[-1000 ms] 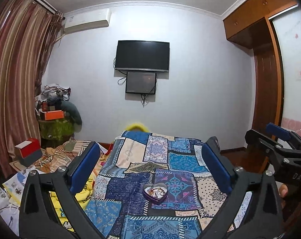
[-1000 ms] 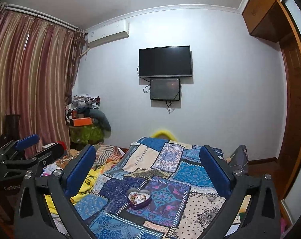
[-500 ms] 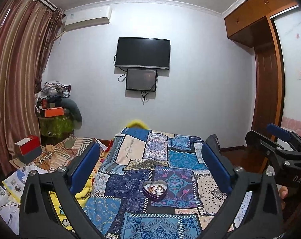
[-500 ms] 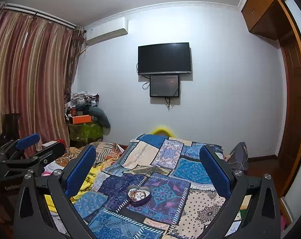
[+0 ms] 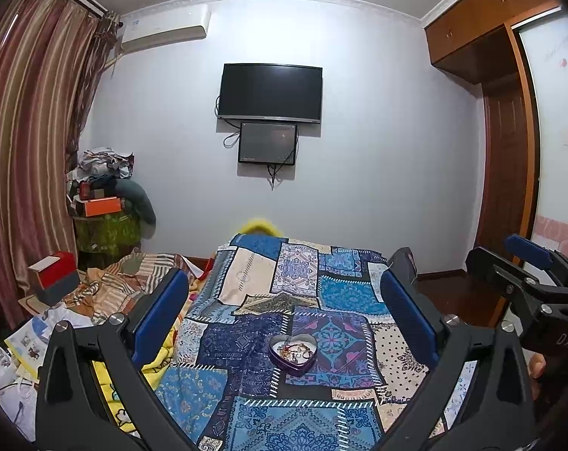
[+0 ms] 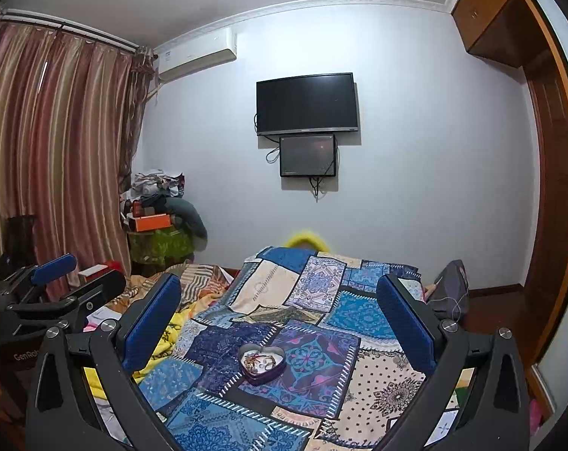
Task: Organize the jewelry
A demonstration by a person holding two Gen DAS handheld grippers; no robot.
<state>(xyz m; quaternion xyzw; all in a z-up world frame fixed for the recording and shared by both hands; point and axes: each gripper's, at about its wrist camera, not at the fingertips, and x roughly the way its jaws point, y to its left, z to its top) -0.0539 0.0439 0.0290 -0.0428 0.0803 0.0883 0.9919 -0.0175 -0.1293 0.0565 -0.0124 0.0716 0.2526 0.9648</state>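
Note:
A purple heart-shaped tin (image 5: 292,353) lies on the patchwork blanket (image 5: 340,293) on the bed, with a tangle of jewelry (image 5: 295,349) inside it. It also shows in the right wrist view (image 6: 262,362). My left gripper (image 5: 284,308) is open and empty, held well above and short of the tin. My right gripper (image 6: 278,308) is open and empty too, at about the same height. Each gripper shows at the edge of the other's view: the right one (image 5: 528,274) and the left one (image 6: 58,285).
A striped and yellow blanket (image 5: 133,285) and a red box (image 5: 54,278) lie left of the bed. A cluttered green stand (image 5: 107,221) sits by the curtain. A TV (image 5: 270,92) hangs on the far wall. A grey bag (image 6: 449,285) lies at the bed's right edge.
Both cameras tilted slightly down and moved a little toward the bed; the tin sits a bit higher in both views. Both grippers stayed open.

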